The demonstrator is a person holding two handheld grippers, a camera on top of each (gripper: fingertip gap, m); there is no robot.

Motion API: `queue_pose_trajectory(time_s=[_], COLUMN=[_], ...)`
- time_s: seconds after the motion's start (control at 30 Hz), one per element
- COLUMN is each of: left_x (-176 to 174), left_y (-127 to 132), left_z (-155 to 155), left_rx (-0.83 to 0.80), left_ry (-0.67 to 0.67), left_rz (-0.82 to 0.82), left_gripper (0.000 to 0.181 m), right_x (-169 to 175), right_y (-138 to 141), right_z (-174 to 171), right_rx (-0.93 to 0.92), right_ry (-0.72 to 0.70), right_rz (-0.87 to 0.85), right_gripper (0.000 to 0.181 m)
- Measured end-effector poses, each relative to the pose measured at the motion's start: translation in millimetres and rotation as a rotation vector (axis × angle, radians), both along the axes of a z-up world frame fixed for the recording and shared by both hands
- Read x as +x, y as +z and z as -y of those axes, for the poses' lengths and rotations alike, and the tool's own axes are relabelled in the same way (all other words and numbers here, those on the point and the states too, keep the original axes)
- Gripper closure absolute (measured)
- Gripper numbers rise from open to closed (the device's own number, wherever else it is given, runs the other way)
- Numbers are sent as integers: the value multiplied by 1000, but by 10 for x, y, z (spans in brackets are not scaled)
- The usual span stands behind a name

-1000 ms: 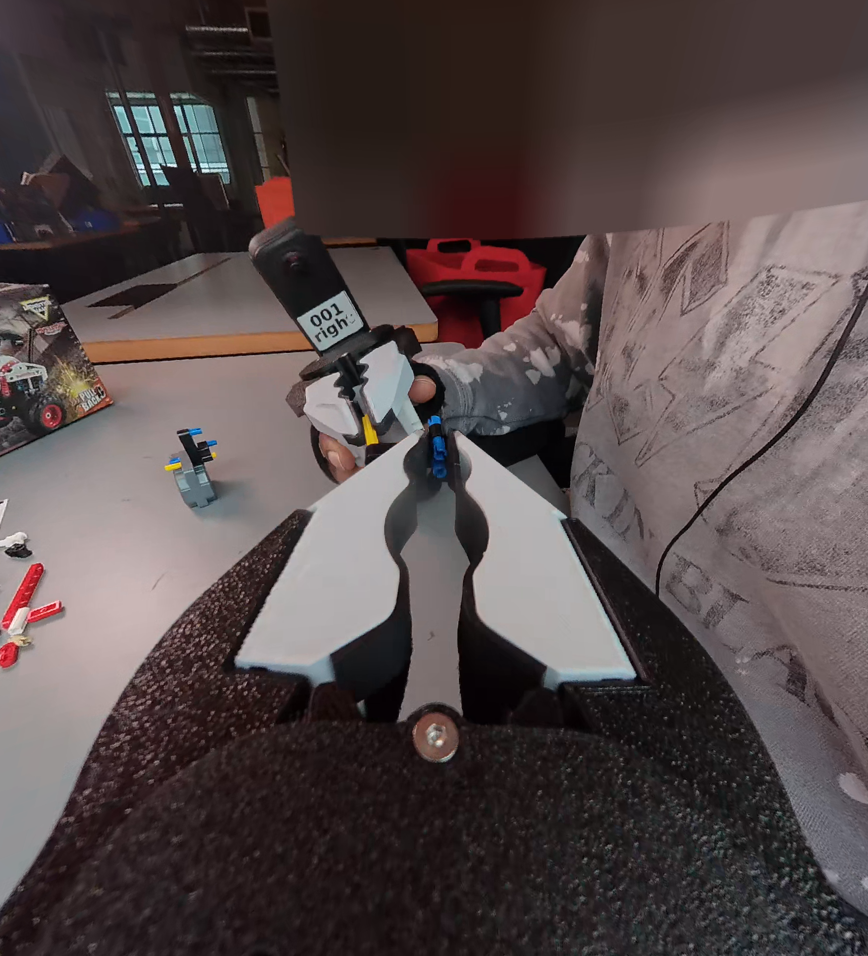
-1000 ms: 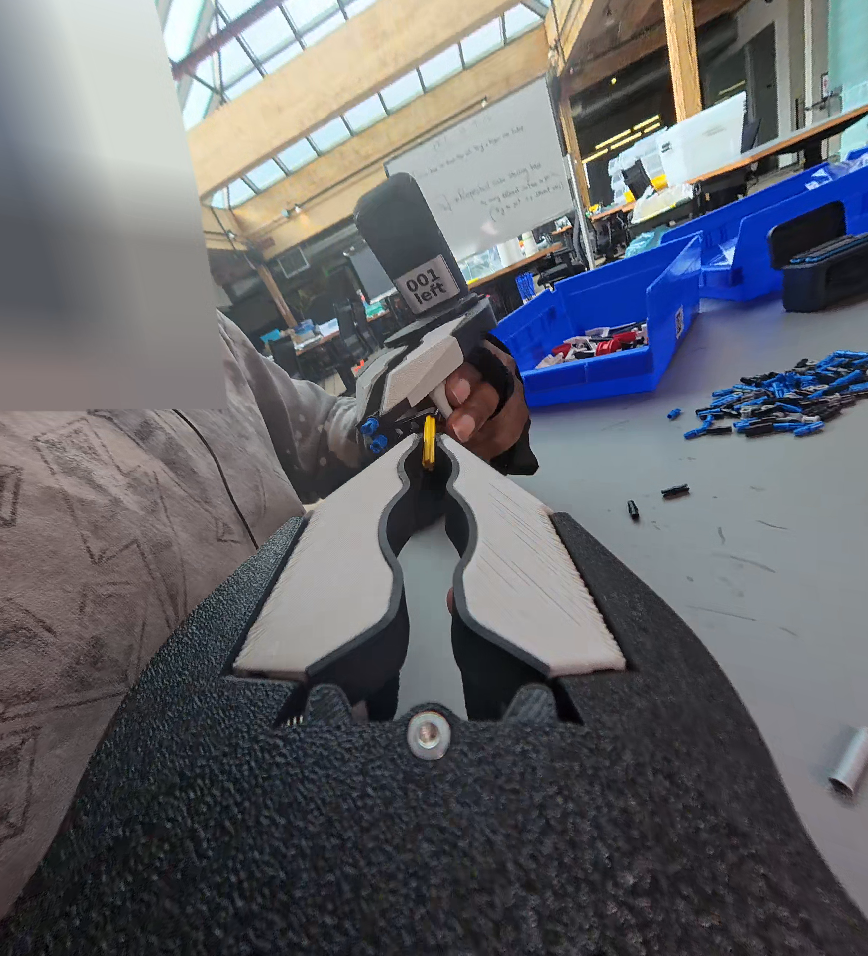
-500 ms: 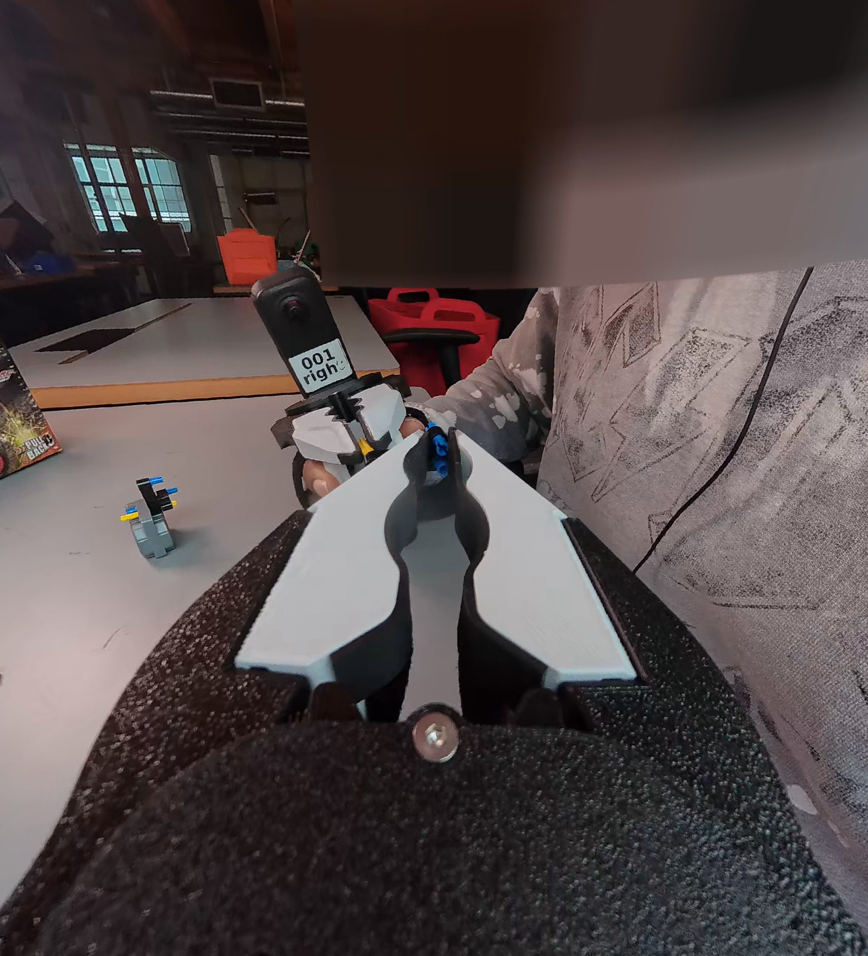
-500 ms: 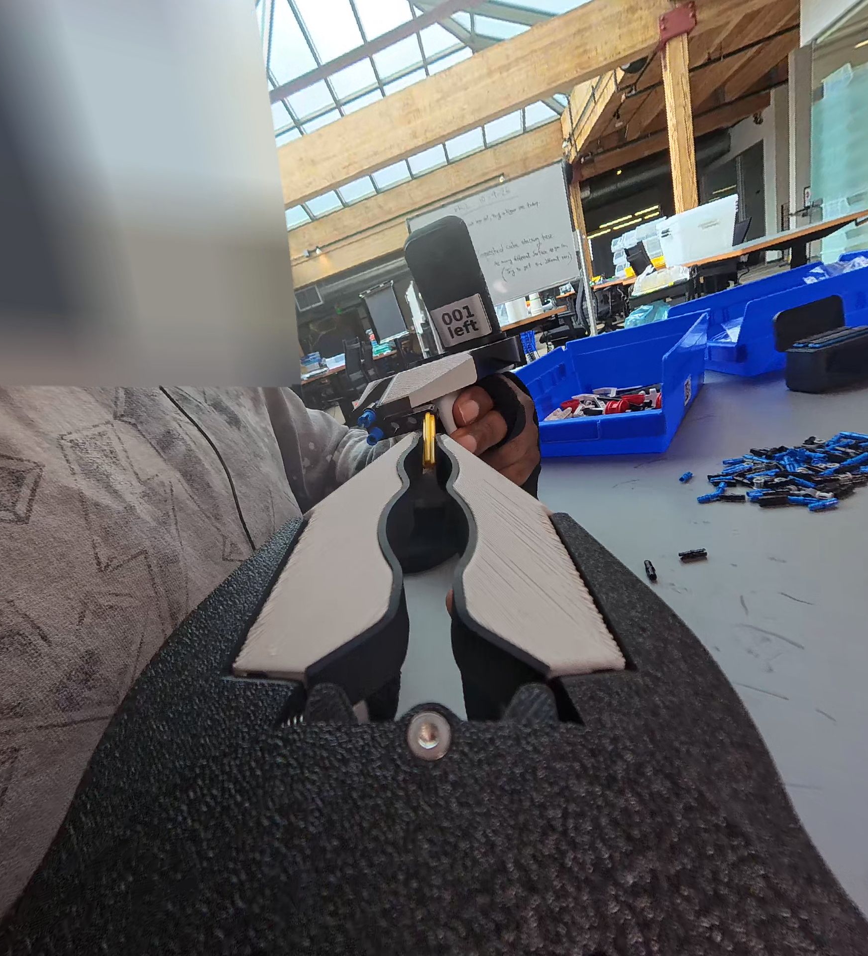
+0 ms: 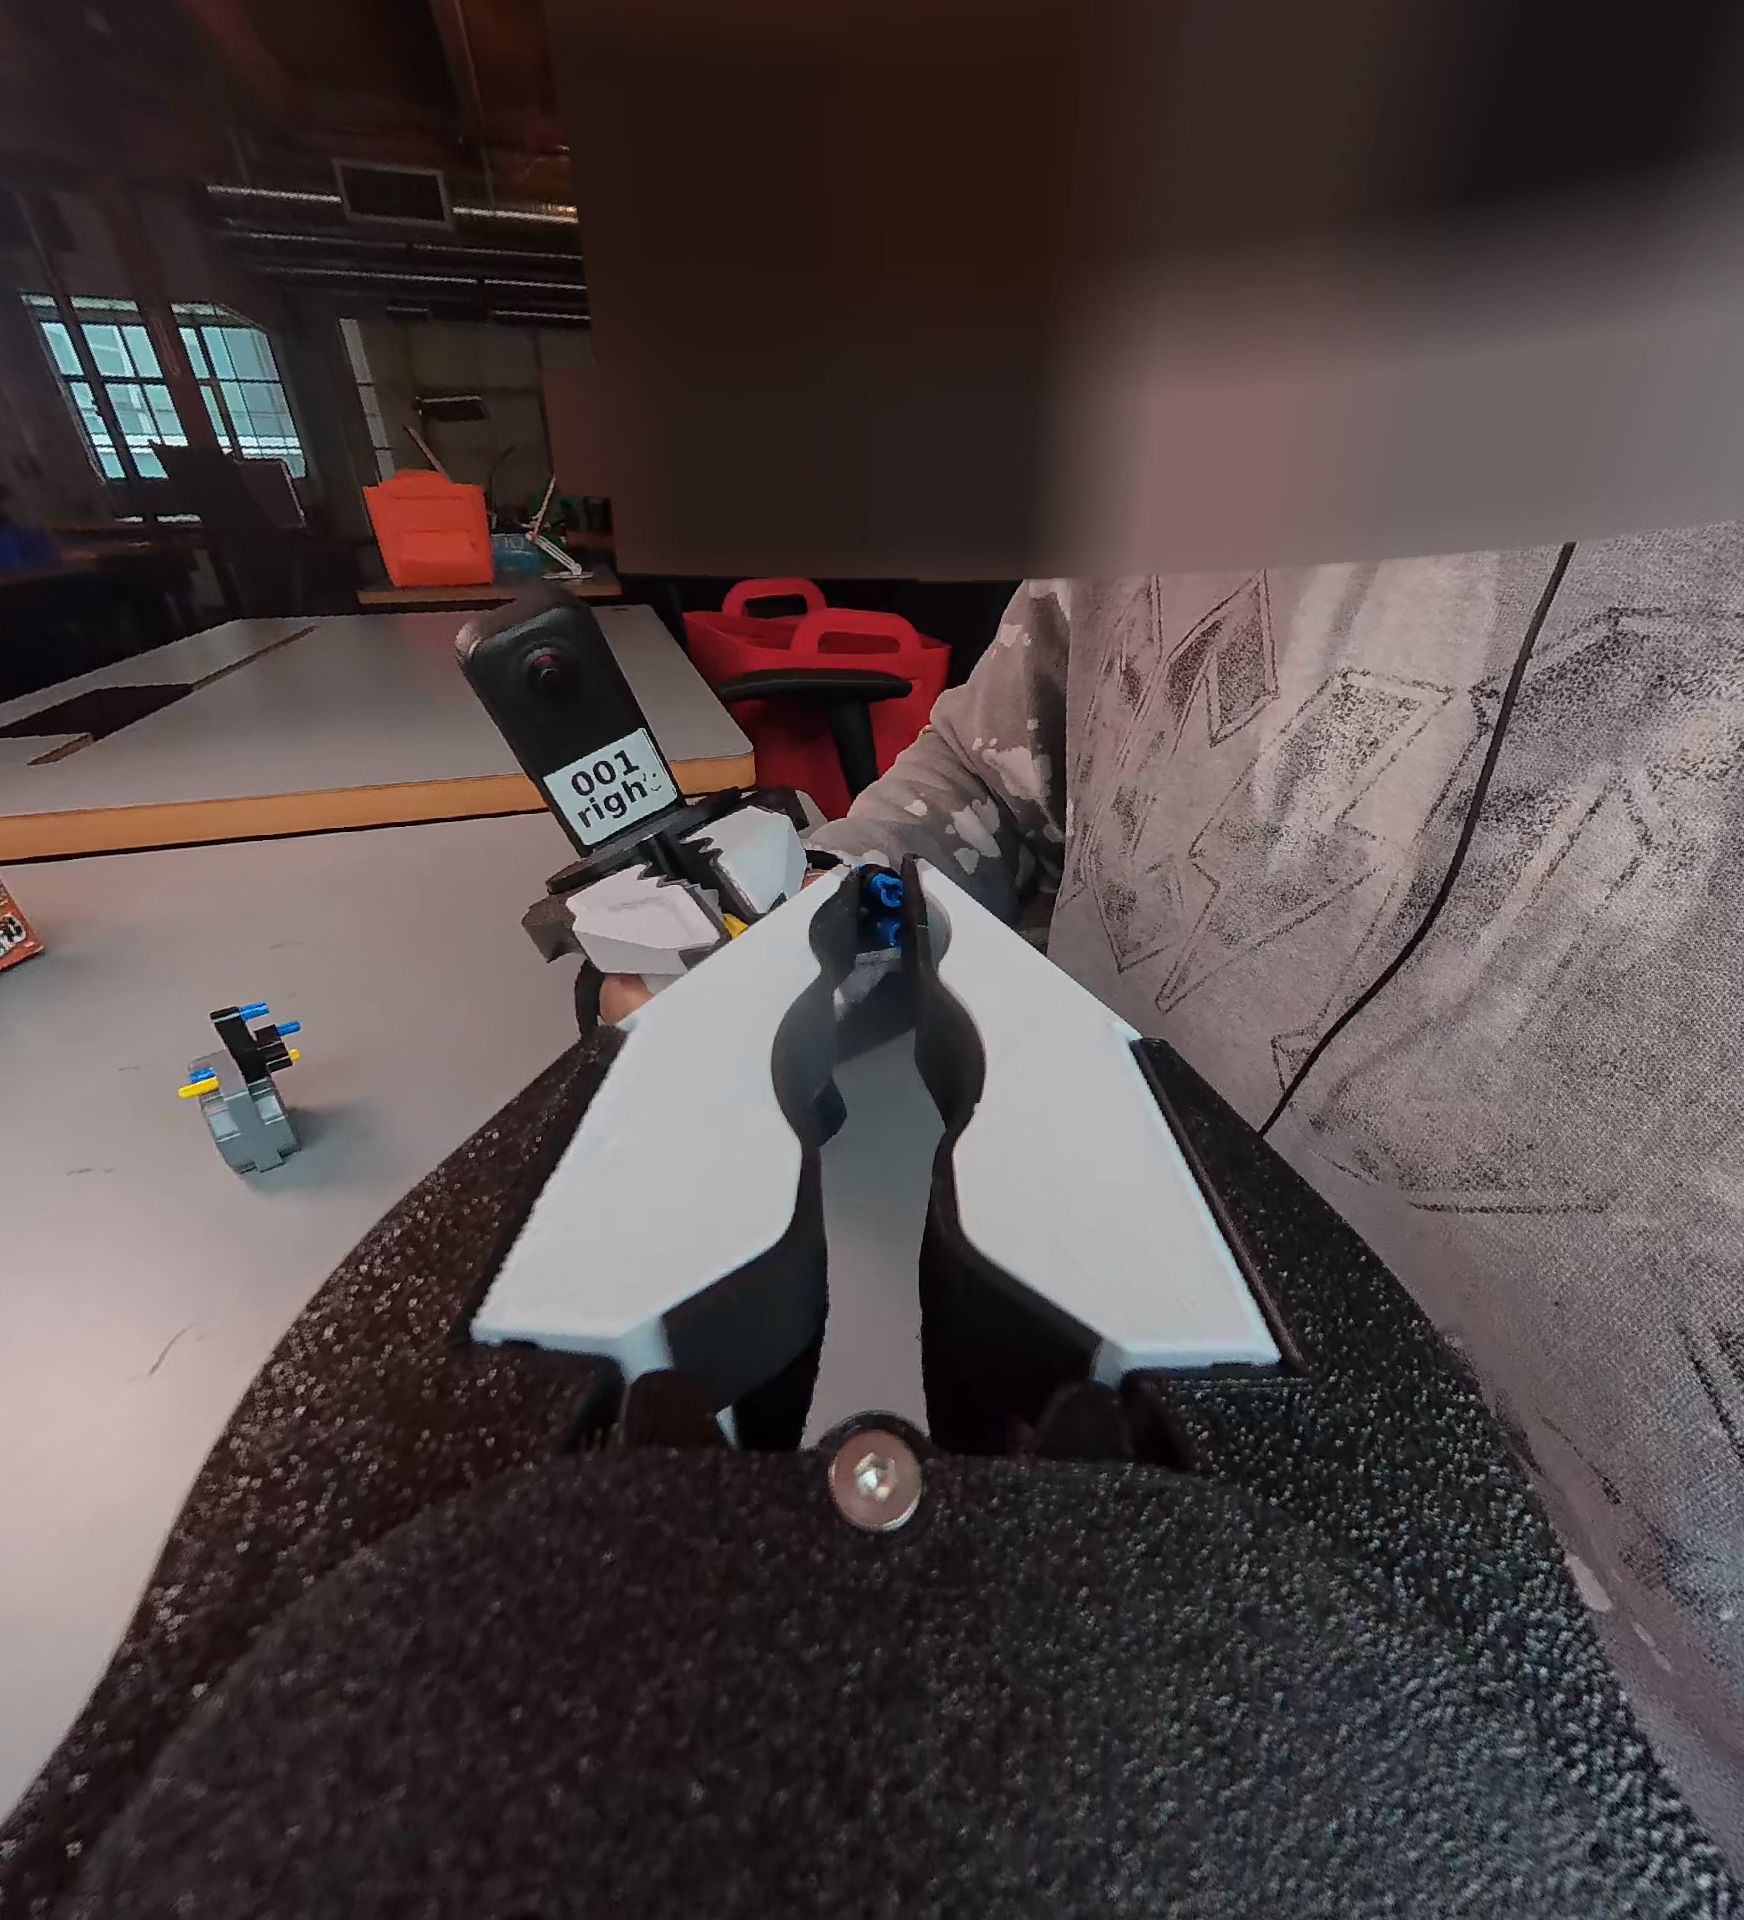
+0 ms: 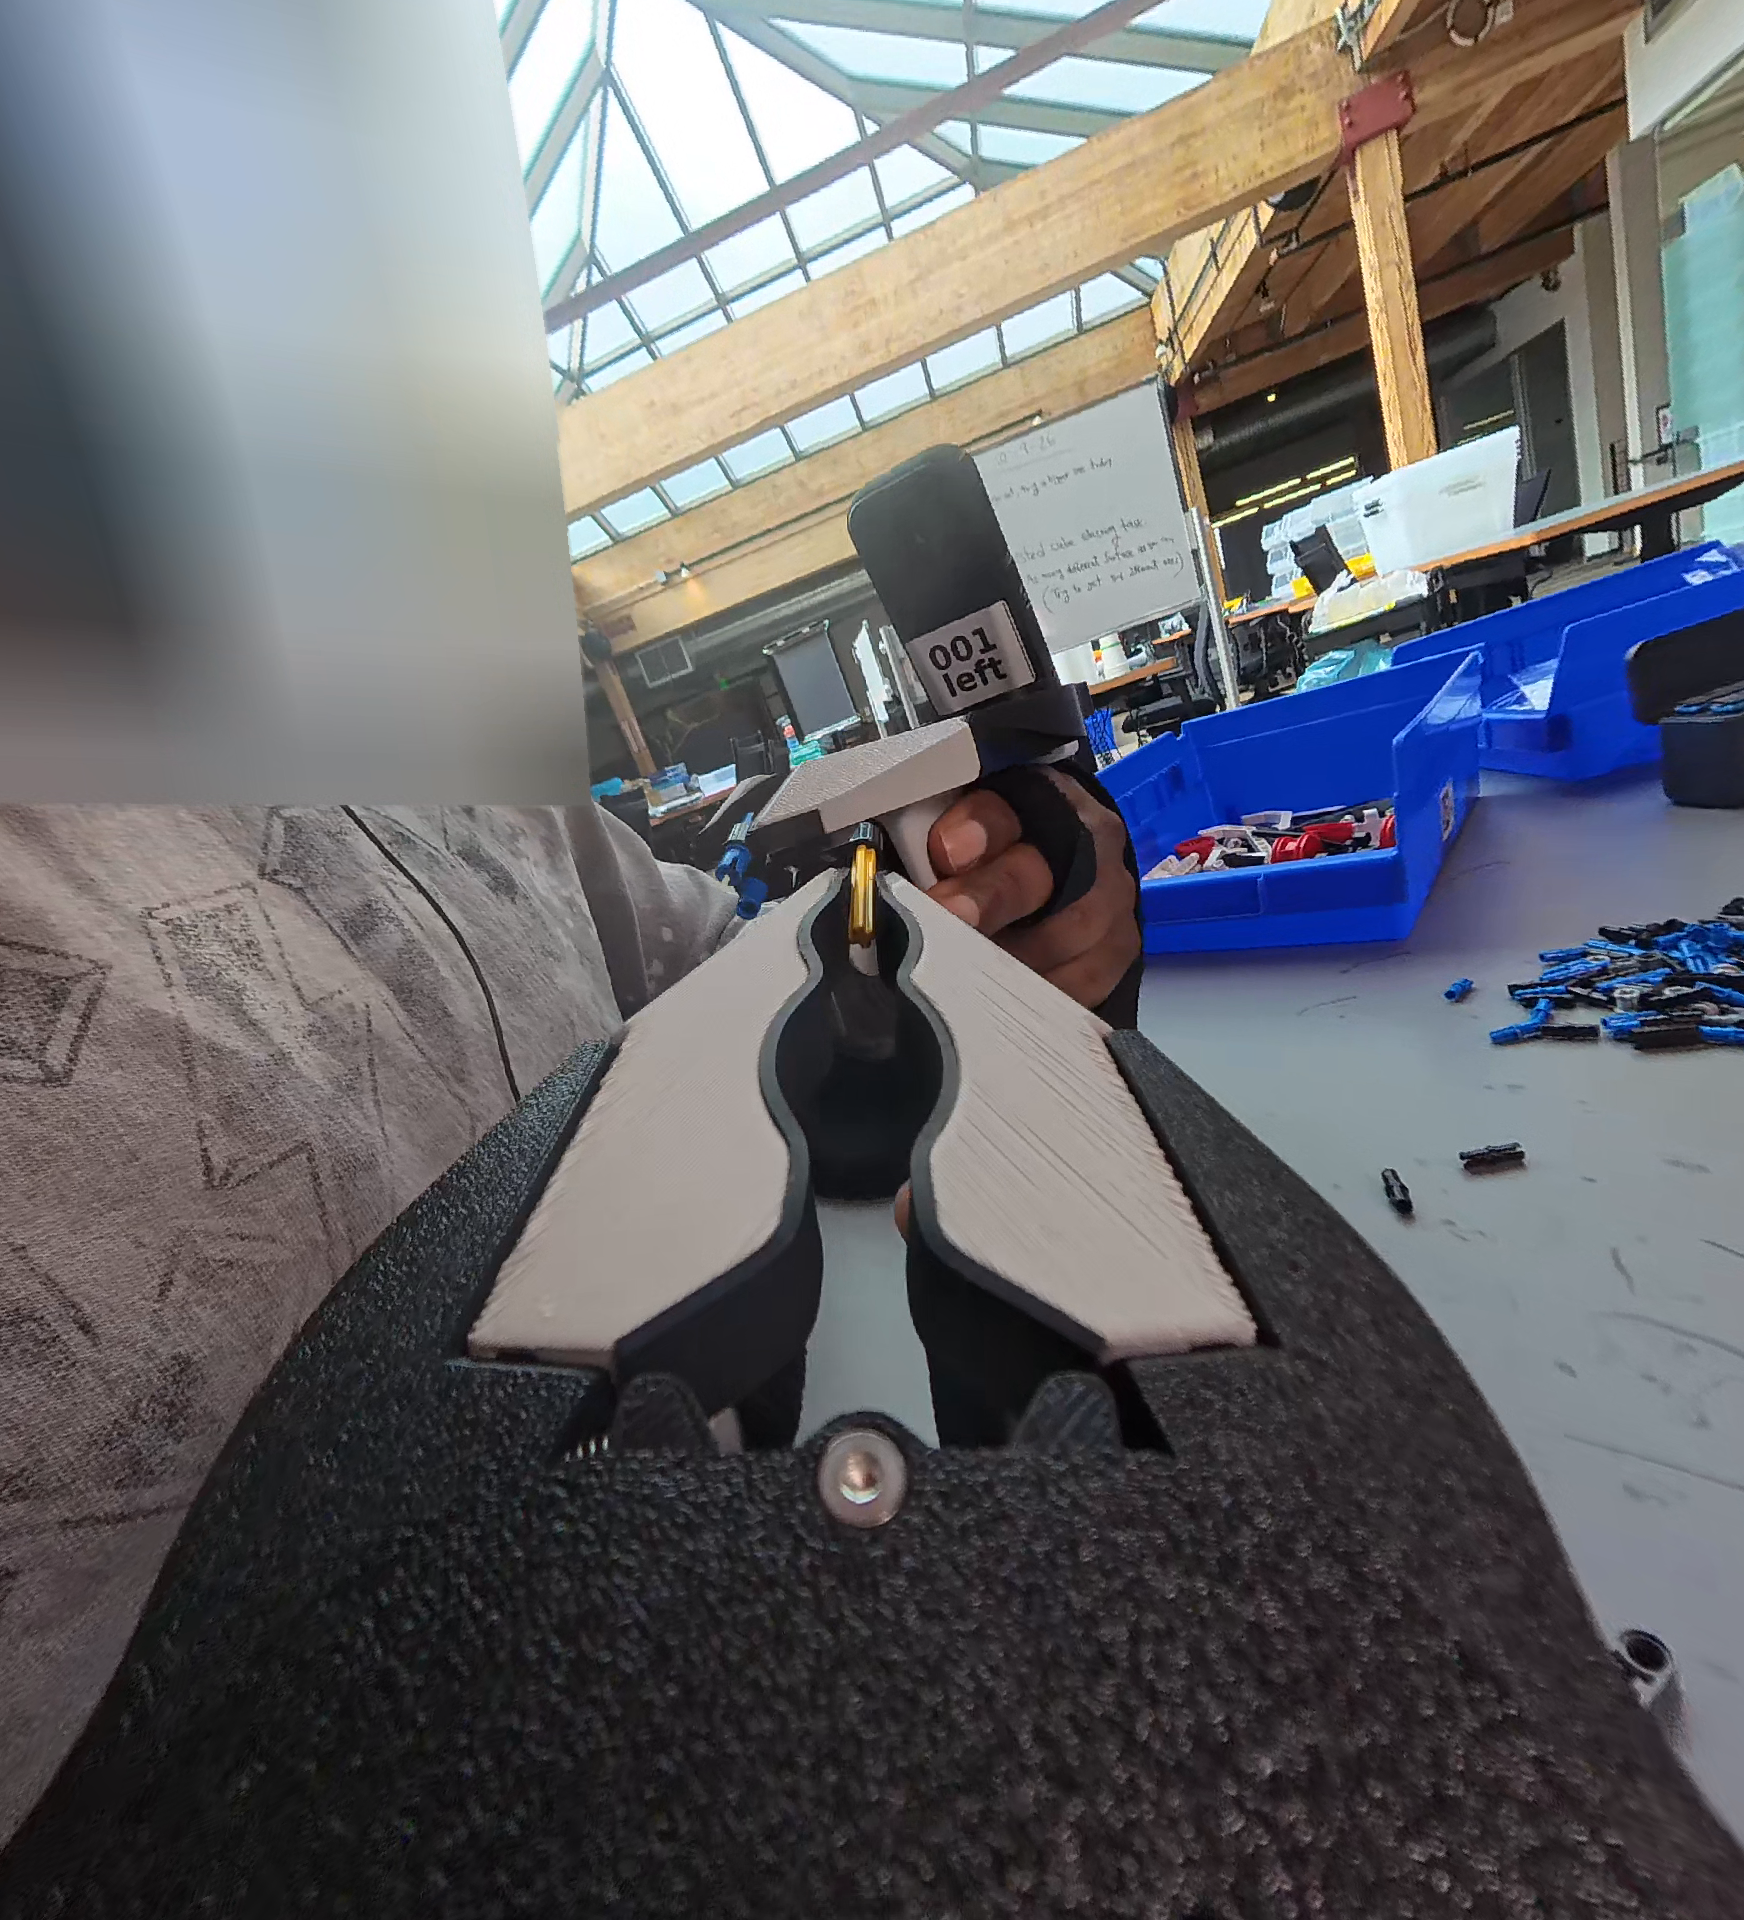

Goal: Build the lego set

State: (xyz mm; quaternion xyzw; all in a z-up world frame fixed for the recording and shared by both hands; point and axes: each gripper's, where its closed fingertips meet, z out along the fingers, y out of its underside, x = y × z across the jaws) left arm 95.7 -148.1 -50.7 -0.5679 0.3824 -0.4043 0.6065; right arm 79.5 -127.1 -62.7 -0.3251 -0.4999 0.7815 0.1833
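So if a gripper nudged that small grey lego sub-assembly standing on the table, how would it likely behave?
The grey lego sub-assembly would probably slide or tip easily: it looks small and light, standing on a narrow base on the smooth table. Its black upper part makes it look somewhat top-heavy. The blue and yellow pins sticking out sideways might snag a fingertip.

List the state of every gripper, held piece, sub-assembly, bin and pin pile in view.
left gripper: shut on the blue pin, raised.
right gripper: shut on the yellow piece, raised.
grey sub-assembly: upright on the table, untouched.
blue bin: open, holding loose parts.
pin pile: loose, scattered on the table.
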Motion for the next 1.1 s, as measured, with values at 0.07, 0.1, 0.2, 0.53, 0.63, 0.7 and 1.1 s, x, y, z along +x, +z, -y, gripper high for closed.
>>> queue_pose_trajectory(time_s=[0.07,0.1,0.2,0.53,0.63,0.7,1.1], left_x=[-5,-4,-23,-603,-636,-622,-454], left_y=[-3,-7,-32,-118,-245,-271,-444], left_z=[-4,-1,-14,-476,-626,-670,-620], left_rx=[0,-2,-31,-421,-607,-660,-720], left_ry=[3,0,-2,143,122,104,114], left_rz=[-2,-1,8,374,487,551,456], left_gripper=[175,174,173,144,145,148,174], right_x=[-6,-4,-10,-115,-171,-208,-314], right_y=[5,4,-15,-112,-161,-194,-315], right_z=[-7,-5,-15,-435,-497,-533,-386], right_rx=[-1,0,6,325,424,489,658], right_ry=[-1,1,-7,-301,-380,-422,-440], right_rz=[-3,-4,3,-33,-41,-45,-55], right_gripper=[178,178,178,177,177,177,177])
